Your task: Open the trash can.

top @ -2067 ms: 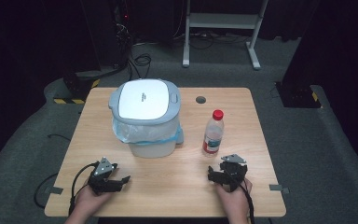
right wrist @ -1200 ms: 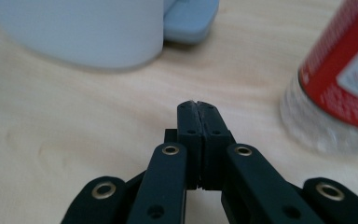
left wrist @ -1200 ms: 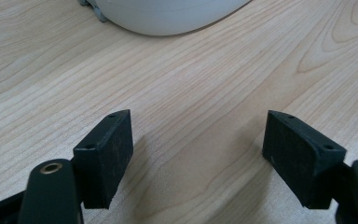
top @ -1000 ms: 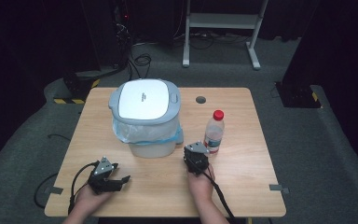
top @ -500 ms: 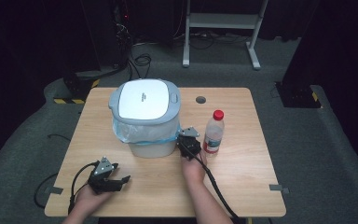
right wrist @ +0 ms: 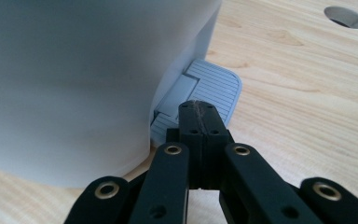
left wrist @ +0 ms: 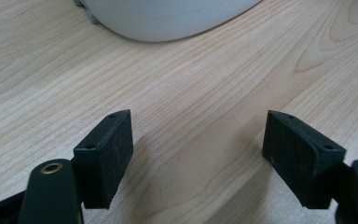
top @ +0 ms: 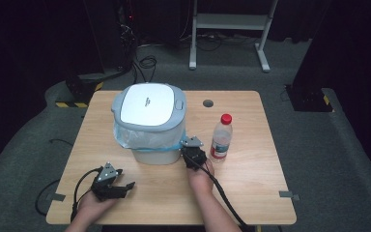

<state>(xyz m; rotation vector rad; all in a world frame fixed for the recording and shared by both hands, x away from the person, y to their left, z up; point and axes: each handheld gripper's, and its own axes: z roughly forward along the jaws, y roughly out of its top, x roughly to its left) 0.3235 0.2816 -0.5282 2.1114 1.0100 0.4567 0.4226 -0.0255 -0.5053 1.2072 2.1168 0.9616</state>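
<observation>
Bin (top: 149, 123), white with a grey lid (top: 147, 105) and a blue liner bunched under the rim, stands on the desk (top: 251, 169) toward its far left, well in from the edges. A grey ribbed pedal (right wrist: 205, 95) juts from the bin's foot. The right gripper (right wrist: 200, 119), jaws pressed together on nothing, has its tips over the pedal; whether they touch it is hard to tell. A bottle (top: 221, 137) with a red cap stands just beside that gripper. The left gripper (left wrist: 198, 154) sits near the desk's front left corner, jaws wide apart above bare wood.
</observation>
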